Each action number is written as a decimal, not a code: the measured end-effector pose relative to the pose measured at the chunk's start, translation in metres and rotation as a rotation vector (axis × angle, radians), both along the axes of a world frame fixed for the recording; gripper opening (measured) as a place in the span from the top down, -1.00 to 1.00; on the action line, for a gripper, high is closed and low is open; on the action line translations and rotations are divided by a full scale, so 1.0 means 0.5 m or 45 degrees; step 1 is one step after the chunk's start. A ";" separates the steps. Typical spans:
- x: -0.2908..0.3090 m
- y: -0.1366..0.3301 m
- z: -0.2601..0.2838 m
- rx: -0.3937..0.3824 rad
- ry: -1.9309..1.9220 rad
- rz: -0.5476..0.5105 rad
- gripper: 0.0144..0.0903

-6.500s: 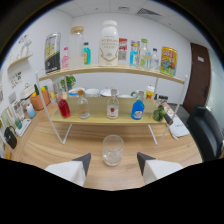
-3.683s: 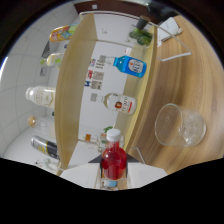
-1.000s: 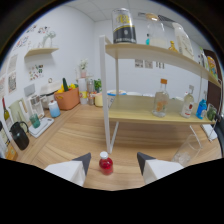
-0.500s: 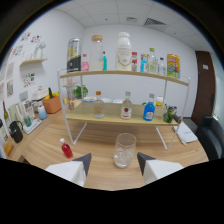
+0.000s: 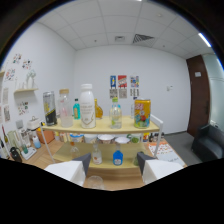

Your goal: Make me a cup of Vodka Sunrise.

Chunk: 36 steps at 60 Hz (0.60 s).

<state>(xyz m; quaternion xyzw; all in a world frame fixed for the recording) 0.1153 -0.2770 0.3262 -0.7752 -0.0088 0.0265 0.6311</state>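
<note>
My gripper (image 5: 114,172) is open, with nothing held between its fingers. It faces a two-level wooden shelf rack (image 5: 100,131) from a raised position. On the top board stand a dark can (image 5: 49,108), a clear jar (image 5: 64,107), a tall white bottle (image 5: 87,106), a clear bottle with a green label (image 5: 115,113) and a yellow-orange can (image 5: 142,113). The lower board carries a small clear bottle (image 5: 96,155) and a blue bottle (image 5: 117,158). Just ahead of the left finger, part of a clear glass rim (image 5: 94,181) shows faintly. The red bottle is out of sight.
A wall shelf (image 5: 22,91) and counter items (image 5: 22,147) are at the left. Posters (image 5: 122,86) hang on the back wall. A brown door (image 5: 200,95) and a dark chair (image 5: 207,142) are at the right.
The view has lifted and drawn nearer to the shelf rack. The glass has sunk almost out of view between the fingers, and the red bottle on the table is no longer seen.
</note>
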 end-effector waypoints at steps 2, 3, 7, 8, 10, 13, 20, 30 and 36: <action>0.020 0.021 0.037 0.035 0.010 -0.006 -0.89; 0.031 0.031 0.054 0.049 0.015 -0.012 -0.89; 0.070 0.080 0.104 0.087 0.030 -0.020 -0.89; 0.077 0.090 0.115 0.093 0.033 -0.021 -0.88; 0.096 0.114 0.136 0.115 0.037 -0.026 -0.89; 0.124 0.151 0.156 0.137 0.037 -0.034 -0.87; 0.167 0.235 0.171 0.139 0.008 -0.037 -0.84; 0.182 0.315 0.139 0.082 -0.026 0.002 -0.65; 0.177 0.338 0.123 0.055 -0.011 0.034 -0.32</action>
